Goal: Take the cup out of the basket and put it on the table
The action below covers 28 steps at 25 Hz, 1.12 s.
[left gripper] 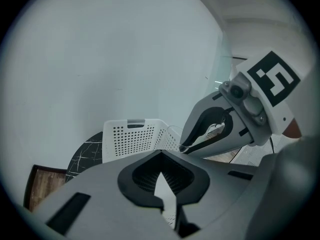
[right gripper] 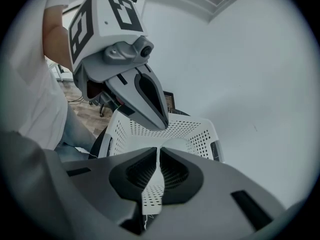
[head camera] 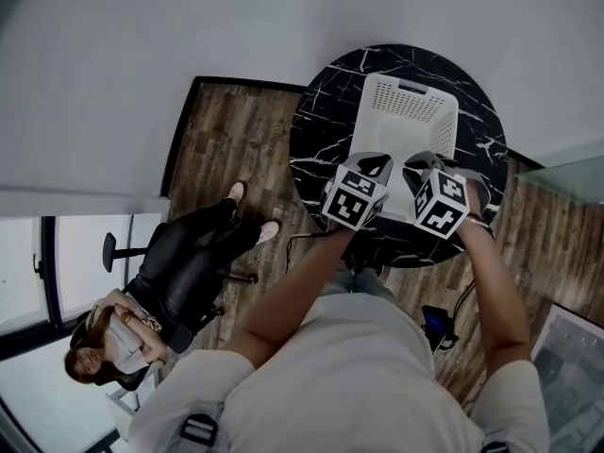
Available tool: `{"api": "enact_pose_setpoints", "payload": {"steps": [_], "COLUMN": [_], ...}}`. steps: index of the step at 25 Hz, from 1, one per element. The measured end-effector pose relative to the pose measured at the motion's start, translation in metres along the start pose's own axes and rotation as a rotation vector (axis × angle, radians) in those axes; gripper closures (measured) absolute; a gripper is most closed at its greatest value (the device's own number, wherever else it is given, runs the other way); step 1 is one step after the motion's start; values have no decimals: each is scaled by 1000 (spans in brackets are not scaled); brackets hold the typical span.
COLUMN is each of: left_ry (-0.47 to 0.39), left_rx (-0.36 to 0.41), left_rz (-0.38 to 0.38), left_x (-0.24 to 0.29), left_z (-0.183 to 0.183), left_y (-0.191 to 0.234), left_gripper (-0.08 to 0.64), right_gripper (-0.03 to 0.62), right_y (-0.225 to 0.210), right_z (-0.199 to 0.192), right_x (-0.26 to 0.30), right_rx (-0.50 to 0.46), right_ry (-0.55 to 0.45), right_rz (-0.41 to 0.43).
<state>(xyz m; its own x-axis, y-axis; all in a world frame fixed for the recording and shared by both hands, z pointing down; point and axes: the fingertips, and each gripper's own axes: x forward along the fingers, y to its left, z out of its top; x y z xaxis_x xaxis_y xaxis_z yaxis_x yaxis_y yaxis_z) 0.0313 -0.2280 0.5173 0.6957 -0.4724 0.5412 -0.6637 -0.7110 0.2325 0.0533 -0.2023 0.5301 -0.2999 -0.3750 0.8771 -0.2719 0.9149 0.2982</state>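
Step in hand: approach, with no grasp yet made. The white perforated basket point(head camera: 408, 111) stands on the round black desk point(head camera: 316, 130), reaching from its middle toward the far edge. I hold both grippers above the basket's near rim, side by side and apart from each other. My left gripper point(left gripper: 162, 184) has its jaws drawn narrow with nothing between them, only basket wall showing through the gap. My right gripper point(right gripper: 156, 169) is likewise closed to a thin slit and empty, pointing down into the basket. The cup point(right gripper: 176, 145) appears as a pale rounded form inside the basket, near the wall closest to me. I judge it to be the cup, though the outline is faint. The task is at its start, as the cup has not left the basket. Next move, in my judgement: spread one gripper's jaws, lower into the basket, and close on the cup wall before lifting clear of the rim.
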Motion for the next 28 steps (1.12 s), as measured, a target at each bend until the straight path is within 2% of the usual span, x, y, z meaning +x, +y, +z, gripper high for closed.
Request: {"api": "enact_pose_setpoints", "payload": {"steps": [12,28], "left_ry": [-10,-1], "left_rx": [36,131], "left_rz": [-35,-178], "left_x": [8,44], "left_z": [13,32], "left_y": [-19,-93], "left_gripper": [555,555], "right_gripper": [568,568], "right_y": [-7,-9], "right_z": [-7,-68], "right_x": [-35,-94], "right_rx": [9,125], "right_ry": [4,70], "right_rz": [-63,-171]}}
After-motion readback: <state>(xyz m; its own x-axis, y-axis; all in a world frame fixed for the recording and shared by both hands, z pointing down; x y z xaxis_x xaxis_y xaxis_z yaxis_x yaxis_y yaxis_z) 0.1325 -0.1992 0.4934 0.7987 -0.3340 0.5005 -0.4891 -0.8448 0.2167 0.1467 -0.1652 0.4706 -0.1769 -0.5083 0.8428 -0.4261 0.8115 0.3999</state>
